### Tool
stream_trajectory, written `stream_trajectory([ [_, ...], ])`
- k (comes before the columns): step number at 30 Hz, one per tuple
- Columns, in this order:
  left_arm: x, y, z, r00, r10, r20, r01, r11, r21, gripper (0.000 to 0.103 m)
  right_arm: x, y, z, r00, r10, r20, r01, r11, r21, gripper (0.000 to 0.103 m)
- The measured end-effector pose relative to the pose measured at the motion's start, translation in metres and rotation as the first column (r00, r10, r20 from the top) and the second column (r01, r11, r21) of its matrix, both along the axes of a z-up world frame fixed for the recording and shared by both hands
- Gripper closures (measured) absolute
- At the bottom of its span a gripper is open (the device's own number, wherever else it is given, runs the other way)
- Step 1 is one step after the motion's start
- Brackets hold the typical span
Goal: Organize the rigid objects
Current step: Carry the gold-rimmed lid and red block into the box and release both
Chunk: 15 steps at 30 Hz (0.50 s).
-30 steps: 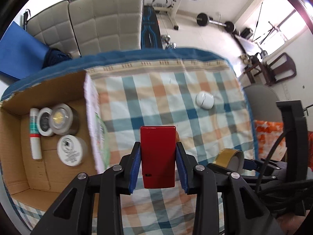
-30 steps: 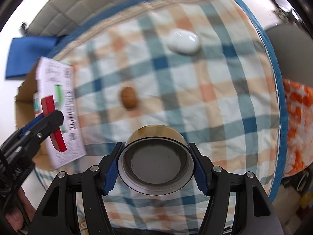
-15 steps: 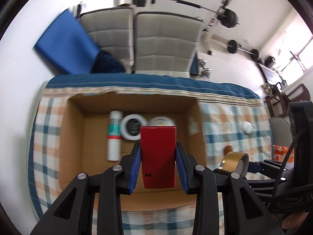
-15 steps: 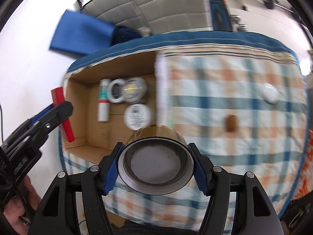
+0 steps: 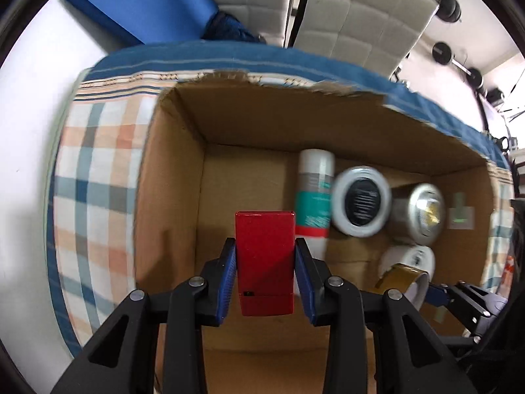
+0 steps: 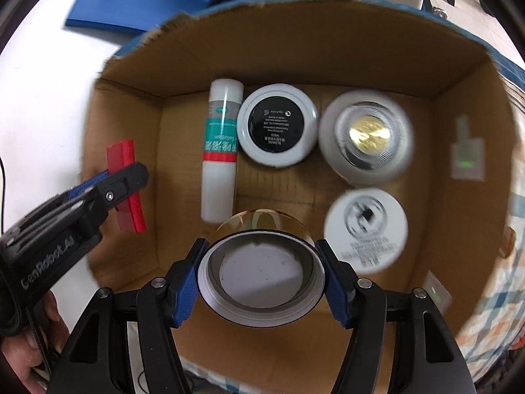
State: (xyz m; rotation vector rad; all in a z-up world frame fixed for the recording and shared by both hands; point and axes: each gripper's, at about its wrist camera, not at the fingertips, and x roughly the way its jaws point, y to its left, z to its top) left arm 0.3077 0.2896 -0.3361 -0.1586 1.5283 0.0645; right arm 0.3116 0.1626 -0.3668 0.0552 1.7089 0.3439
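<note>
Both grippers hang over an open cardboard box point(image 6: 137, 75) that sits on a checked tablecloth point(image 5: 98, 177). Furthest left, the left gripper point(image 5: 265, 262) points down with its blue pads clamped on the two sides of a flat red case point(image 5: 264, 262), which stands upright between them above the box's left half, near the left wall; in the right wrist view the same red case point(image 6: 126, 193) shows edge-on against that wall, and part of a hand point(image 6: 23, 358) grips the tool below.

Next along the box floor lies a white tube point(image 6: 220, 151) with a teal label and a red band, lengthwise toward the far wall. Just right of it sits a white round jar point(image 6: 277, 124) with a black label, then a silver jar point(image 6: 366, 136) with a gold centre near the far right corner. A white round lid point(image 6: 366, 229) with printed text lies nearer, below the silver jar.

The right gripper point(image 6: 262, 275) pinches a gold-sided roll of tape point(image 6: 262, 272) by its outer rim, held above the box's near edge.
</note>
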Motion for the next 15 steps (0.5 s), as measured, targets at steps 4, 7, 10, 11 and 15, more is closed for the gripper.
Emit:
stream_trajectory([
  [4, 0.012, 0.001, -0.023, 0.999, -0.033, -0.043, 0.034, 0.999, 0.019, 0.072, 0.008, 0.013, -0.024, 1.0, 0.0, -0.009, -0.001, 0.999, -0.047, 0.036],
  [7, 0.018, -0.002, -0.034, 0.997, -0.056, -0.059, 0.058, 0.998, 0.024, 0.072, 0.013, 0.019, -0.036, 1.0, -0.004, -0.015, 0.003, 0.997, -0.072, 0.036],
  [10, 0.024, -0.006, -0.042, 0.996, -0.065, -0.063, 0.068, 0.997, 0.036, 0.072, 0.019, 0.023, -0.044, 1.0, -0.015, -0.017, 0.014, 0.997, -0.079, 0.036],
  [11, 0.026, -0.006, -0.044, 0.996, -0.067, -0.063, 0.069, 0.997, 0.034, 0.072, 0.022, 0.025, -0.045, 1.0, -0.019, -0.013, 0.018, 0.996, -0.09, 0.036],
  [15, 0.032, -0.008, -0.05, 0.995, -0.076, -0.069, 0.079, 0.996, 0.034, 0.072, 0.03, 0.028, -0.047, 1.0, -0.018, -0.003, 0.017, 0.992, -0.125, 0.035],
])
